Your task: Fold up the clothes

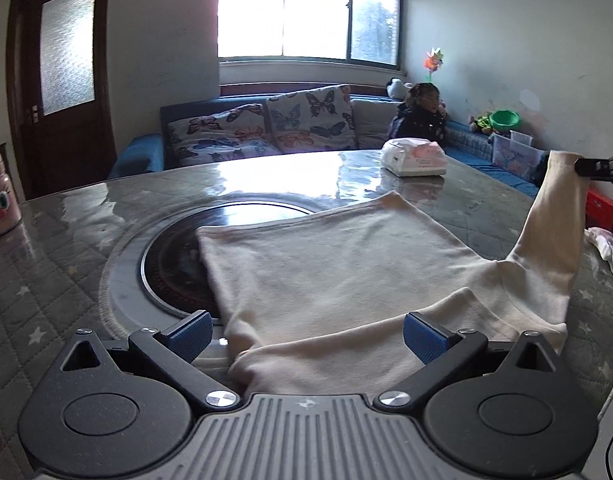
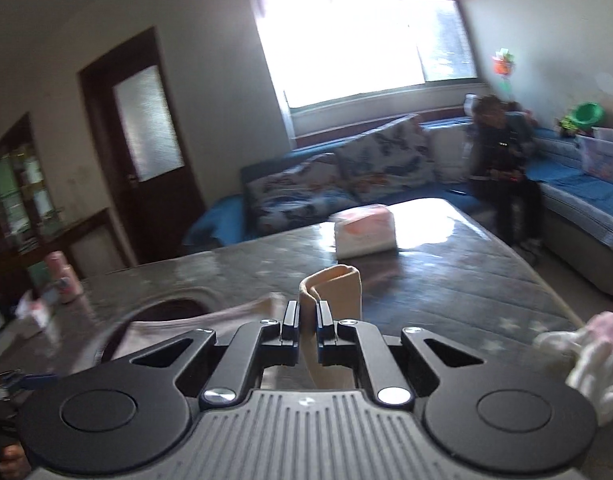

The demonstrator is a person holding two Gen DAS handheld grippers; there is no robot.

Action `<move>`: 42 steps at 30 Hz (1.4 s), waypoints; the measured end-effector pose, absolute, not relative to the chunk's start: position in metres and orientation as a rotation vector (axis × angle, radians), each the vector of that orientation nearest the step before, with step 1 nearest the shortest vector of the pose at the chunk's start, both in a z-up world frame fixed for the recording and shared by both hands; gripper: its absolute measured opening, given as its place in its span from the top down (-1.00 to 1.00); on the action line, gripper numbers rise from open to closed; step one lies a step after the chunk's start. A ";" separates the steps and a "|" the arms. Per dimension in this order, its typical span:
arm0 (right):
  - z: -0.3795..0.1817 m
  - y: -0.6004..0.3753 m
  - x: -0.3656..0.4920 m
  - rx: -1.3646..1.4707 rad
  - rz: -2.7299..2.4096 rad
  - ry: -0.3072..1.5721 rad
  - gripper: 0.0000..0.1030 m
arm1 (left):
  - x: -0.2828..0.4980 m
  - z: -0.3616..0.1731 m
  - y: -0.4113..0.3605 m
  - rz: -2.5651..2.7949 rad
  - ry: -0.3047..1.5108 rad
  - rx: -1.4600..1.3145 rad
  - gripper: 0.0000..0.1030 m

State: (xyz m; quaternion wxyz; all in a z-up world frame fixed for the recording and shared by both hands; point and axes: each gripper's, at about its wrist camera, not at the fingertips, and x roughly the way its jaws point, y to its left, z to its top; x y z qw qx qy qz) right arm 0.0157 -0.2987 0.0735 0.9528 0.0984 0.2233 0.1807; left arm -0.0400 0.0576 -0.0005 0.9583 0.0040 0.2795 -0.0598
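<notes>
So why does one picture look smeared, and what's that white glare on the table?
Right wrist view: blurred by motion, only the right gripper and its pinched sleeve sharp. Left wrist view: crisp; the blown-out window mirrors on the glossy table; edges bend from the fisheye.

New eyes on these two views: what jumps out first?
The cream shirt spread on the grey quilted table, partly over a round black inset. Its sleeve rises off the table at the right, pinched in the shut right claw; the left claw stands open over the near edge. Behind, a bright window and a butterfly-print sofa.
</notes>
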 end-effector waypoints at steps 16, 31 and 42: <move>0.056 -0.118 0.025 0.010 0.837 0.614 0.87 | -0.065 -0.006 0.106 -0.026 0.553 -0.063 -1.00; 0.036 -0.138 -0.002 -0.116 0.838 0.677 0.68 | -0.063 0.002 0.098 -0.096 0.528 -0.097 -1.00; -0.003 -0.214 0.008 -0.036 0.595 0.772 0.67 | -0.047 0.007 0.043 -0.320 0.506 -0.085 -1.00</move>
